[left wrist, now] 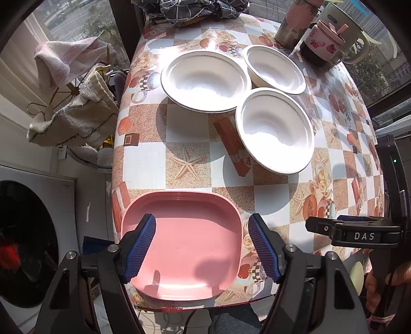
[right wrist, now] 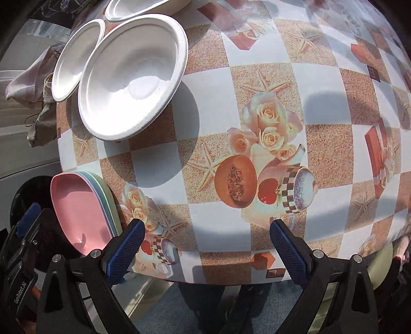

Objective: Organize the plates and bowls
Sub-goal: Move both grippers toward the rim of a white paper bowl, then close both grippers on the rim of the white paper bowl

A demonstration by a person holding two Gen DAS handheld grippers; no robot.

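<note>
Plates stacked, bowls not yet gathered

The pink plate [left wrist: 185, 251] topped its stack at the table [left wrist: 143, 159] corner; three white bowls [left wrist: 274, 128] sat apart beyond. Left gripper [left wrist: 201, 246] and right gripper [right wrist: 205, 246] gaped empty; nesting bowls probably came next.

A pink lidded mug [left wrist: 322, 42] and a metal tumbler [left wrist: 295, 23] stand at the table's [left wrist: 190, 144] far right corner. Towels [left wrist: 74, 108] hang off its left edge, above a washing machine [left wrist: 28, 239].
</note>
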